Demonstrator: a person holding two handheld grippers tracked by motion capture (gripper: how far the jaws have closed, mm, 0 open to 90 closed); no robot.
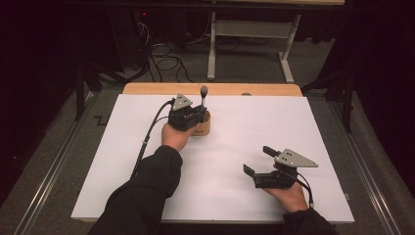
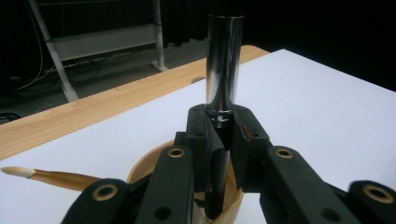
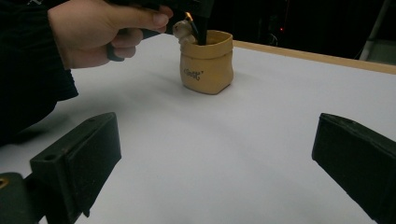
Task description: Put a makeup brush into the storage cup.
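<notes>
Left gripper (image 2: 224,140) is closed on a slender upright tool with a shiny metal handle (image 2: 225,65): in the left gripper view both black jaws press against the tool's dark lower shaft just below the polished cylinder, with no gap visible at the contact. The tool stands upright, its lower end inside a small tan pouch-shaped holder (image 2: 144,163), whose rim curves beneath the jaws. A pale-tipped stick (image 2: 46,176) juts out to the left from the holder in that view. In the high view the left gripper (image 1: 195,116) sits directly over the holder (image 1: 203,128), at the far centre of the white table surface (image 1: 244,122), and the tool's rounded grey top (image 1: 204,91) rises above the gripper body. The person's left hand (image 1: 175,136) grasps the gripper from the near side. Right gripper (image 1: 255,161) lies well apart, near the right front of the table, held by the right hand (image 1: 289,195); its jaws stand wide apart with nothing between them. The right gripper view confirms this: the two black jaws frame bare white table, and the holder (image 3: 207,63) stands farther off, printed with a small dark mark, with the left hand (image 3: 100,30) above and beside it.
</notes>
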